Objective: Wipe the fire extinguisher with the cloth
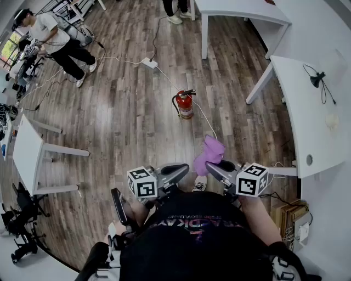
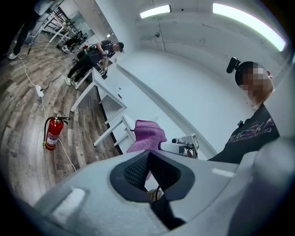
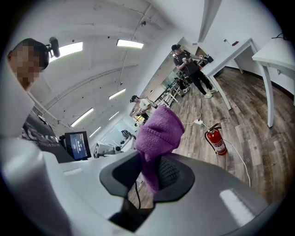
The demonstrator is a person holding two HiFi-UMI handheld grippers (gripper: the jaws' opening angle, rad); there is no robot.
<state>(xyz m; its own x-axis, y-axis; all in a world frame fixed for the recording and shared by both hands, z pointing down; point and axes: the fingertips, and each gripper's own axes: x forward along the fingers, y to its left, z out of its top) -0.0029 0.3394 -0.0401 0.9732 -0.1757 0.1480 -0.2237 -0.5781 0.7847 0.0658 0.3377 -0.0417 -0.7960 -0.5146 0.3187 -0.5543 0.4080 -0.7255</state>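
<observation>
A red fire extinguisher (image 1: 185, 104) stands upright on the wooden floor some way ahead of me; it also shows small in the left gripper view (image 2: 53, 133) and the right gripper view (image 3: 216, 140). My right gripper (image 1: 211, 167) is shut on a purple cloth (image 1: 208, 153), which bunches up above the jaws (image 3: 159, 133) and hangs down between them. My left gripper (image 1: 184, 169) is held beside it at about the same height, its jaws closed together with nothing between them. From the left gripper view the purple cloth (image 2: 147, 136) shows just beyond the jaws. Both grippers are well short of the extinguisher.
A white power strip (image 1: 149, 63) and its cable lie on the floor behind the extinguisher, and a thin cord runs from it toward me. White tables stand at the right (image 1: 307, 110), top (image 1: 241, 11) and left (image 1: 27, 153). A person (image 1: 55, 41) works at the far left.
</observation>
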